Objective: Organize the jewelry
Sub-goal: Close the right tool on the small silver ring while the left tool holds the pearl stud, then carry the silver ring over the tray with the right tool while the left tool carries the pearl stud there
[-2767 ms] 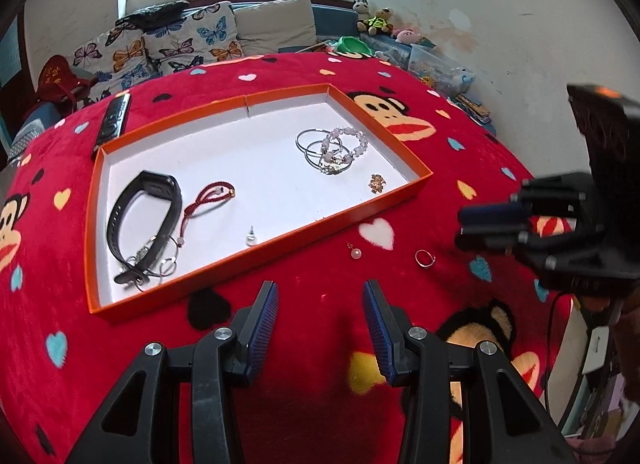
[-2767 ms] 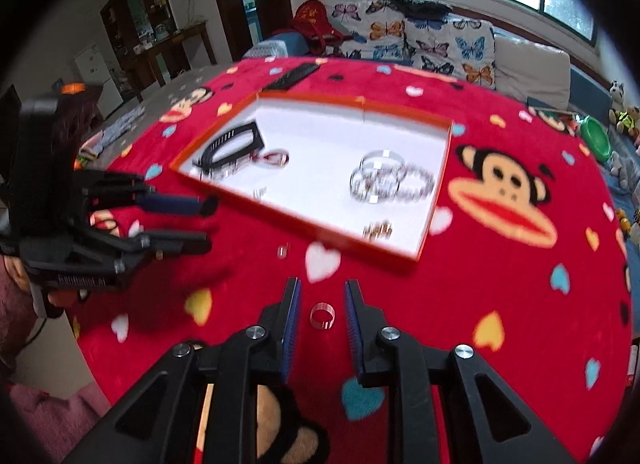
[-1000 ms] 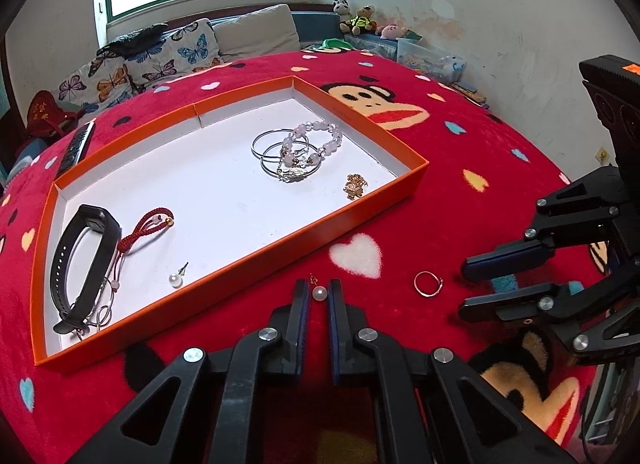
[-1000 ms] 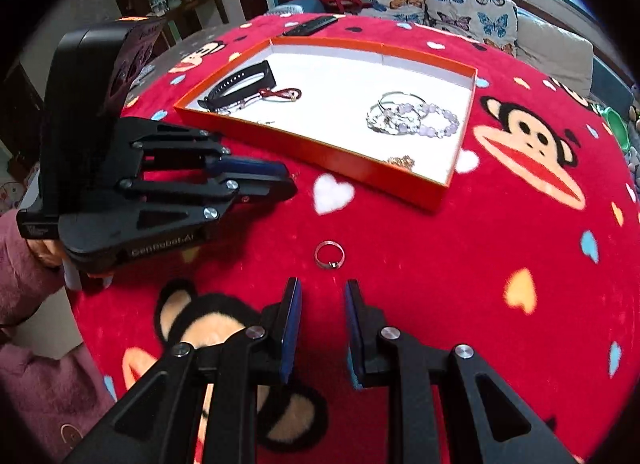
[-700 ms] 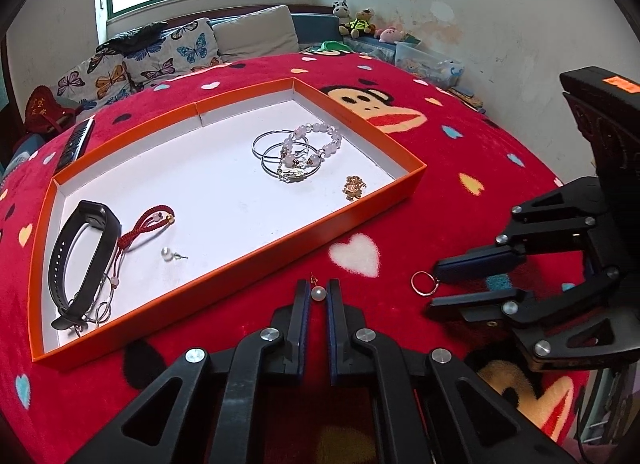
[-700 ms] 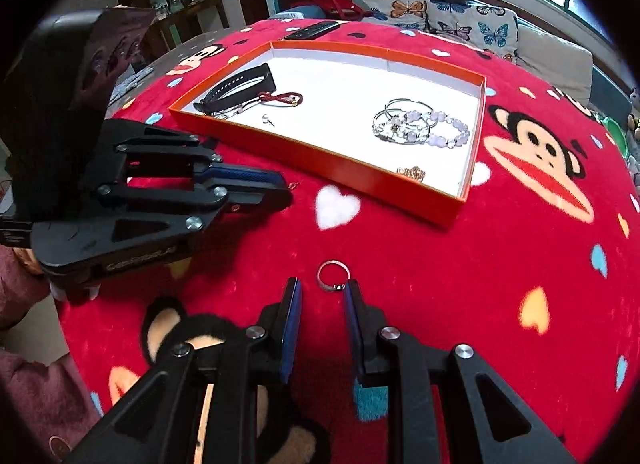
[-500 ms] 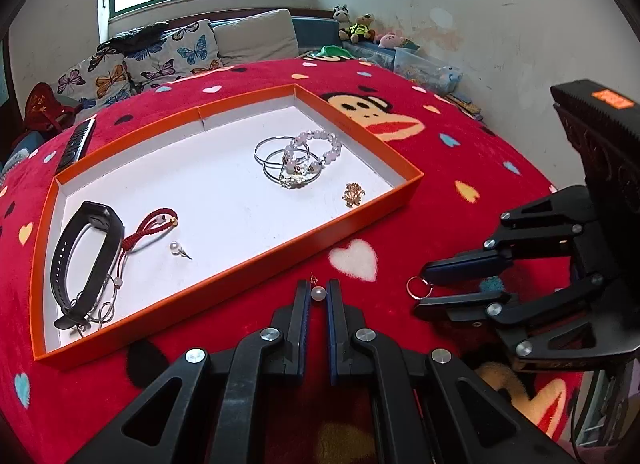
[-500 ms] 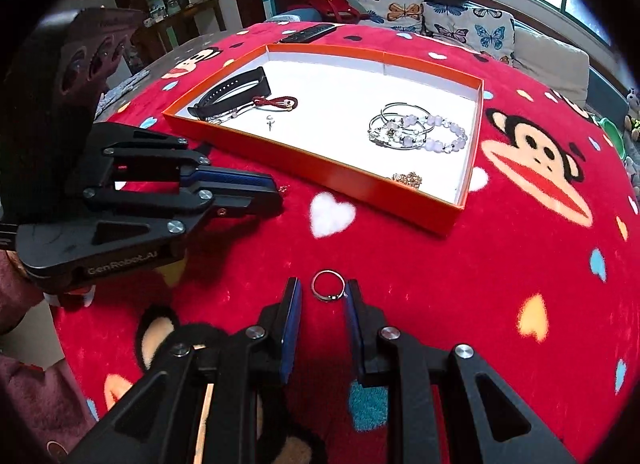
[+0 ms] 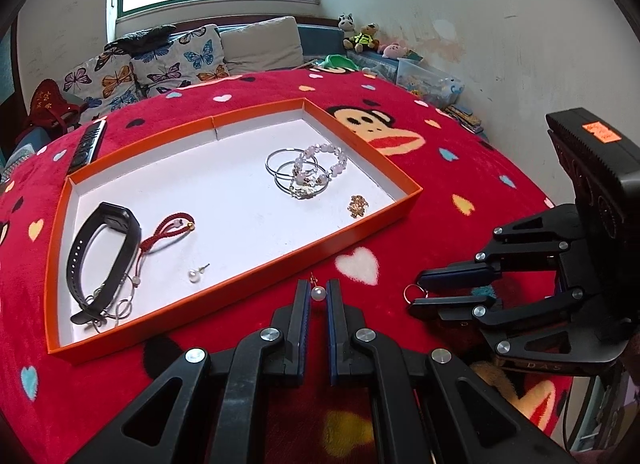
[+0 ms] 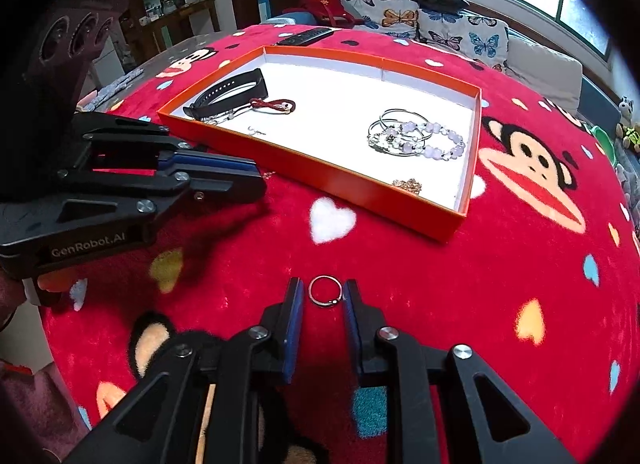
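A pearl earring point(image 9: 317, 292) is clamped between the tips of the left hand-held gripper point(image 9: 317, 298), low in the centre of the left wrist view, just in front of the near wall of the orange tray point(image 9: 256, 284). The jaws are almost together, with only the pearl between them.

In the right wrist view a silver ring point(image 10: 325, 291) is seen between the tips of the right hand-held gripper point(image 10: 322, 296), low in the centre of the frame, over the red cloth of the tabletop point(image 10: 440, 304). The right jaws have just been closing around the ring; whether the pads already press on it cannot be told, as a narrow gap appears on the left side.

Inside the tray, a black wristband point(image 9: 100, 256) and a red cord bracelet point(image 9: 168, 229) are seen at the left of the left wrist view, with a second pearl earring point(image 9: 195, 275) near the front wall. Silver bangles and a beaded bracelet point(image 9: 308, 171) are laid together toward the upper right of the tray, and a small gold charm point(image 9: 357, 205) is placed just below them. A remote control point(image 9: 88, 143) is laid on the cloth beyond the tray's far left corner.
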`<state>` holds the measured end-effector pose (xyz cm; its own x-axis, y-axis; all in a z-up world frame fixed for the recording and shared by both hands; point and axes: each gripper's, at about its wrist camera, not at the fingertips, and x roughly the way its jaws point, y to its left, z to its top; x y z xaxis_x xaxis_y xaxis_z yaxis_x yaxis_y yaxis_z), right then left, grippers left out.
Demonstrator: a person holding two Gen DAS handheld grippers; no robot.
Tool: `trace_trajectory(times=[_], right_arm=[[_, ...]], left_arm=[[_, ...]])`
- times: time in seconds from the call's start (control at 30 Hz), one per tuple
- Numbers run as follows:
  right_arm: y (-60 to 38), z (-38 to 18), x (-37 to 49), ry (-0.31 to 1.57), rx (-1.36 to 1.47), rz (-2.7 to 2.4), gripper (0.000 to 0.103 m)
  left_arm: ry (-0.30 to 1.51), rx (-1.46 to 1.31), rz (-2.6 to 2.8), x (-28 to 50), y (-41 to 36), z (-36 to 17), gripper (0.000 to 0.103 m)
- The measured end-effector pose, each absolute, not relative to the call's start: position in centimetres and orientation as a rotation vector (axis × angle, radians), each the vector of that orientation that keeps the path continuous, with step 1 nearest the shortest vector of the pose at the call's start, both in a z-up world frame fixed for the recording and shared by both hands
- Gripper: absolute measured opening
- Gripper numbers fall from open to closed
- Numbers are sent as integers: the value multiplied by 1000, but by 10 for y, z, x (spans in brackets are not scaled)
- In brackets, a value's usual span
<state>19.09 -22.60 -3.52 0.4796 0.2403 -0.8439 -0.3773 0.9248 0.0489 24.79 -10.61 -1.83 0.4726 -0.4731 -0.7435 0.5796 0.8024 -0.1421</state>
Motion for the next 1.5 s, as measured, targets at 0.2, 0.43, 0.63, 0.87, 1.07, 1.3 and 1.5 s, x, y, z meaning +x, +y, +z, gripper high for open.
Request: trace_trajectory(times=[0.2, 0.43, 0.63, 0.87, 1.07, 1.3, 1.5], right_arm=[[-227, -34, 189, 1002, -144, 377, 19], [-226, -35, 191, 1006, -152, 376, 19], [-223, -36, 192, 1001, -166, 365, 19], [-224, -37, 193, 1006, -159, 373, 20], [-219, -37, 191, 995, -198, 358, 20], [-222, -29, 189, 980, -162, 382, 20], [-229, 0, 196, 909, -108, 400, 20]], left_arm=[[847, 124, -632, 247, -95, -9, 7], [844, 118, -624, 246, -88, -5, 7], [849, 118, -625, 246, -89, -8, 7], [844, 113, -631, 245, -87, -7, 7], [839, 110, -637, 242, -84, -6, 7], [823, 104, -629, 241, -78, 3, 7], [805, 96, -594, 256, -69, 14, 7]])
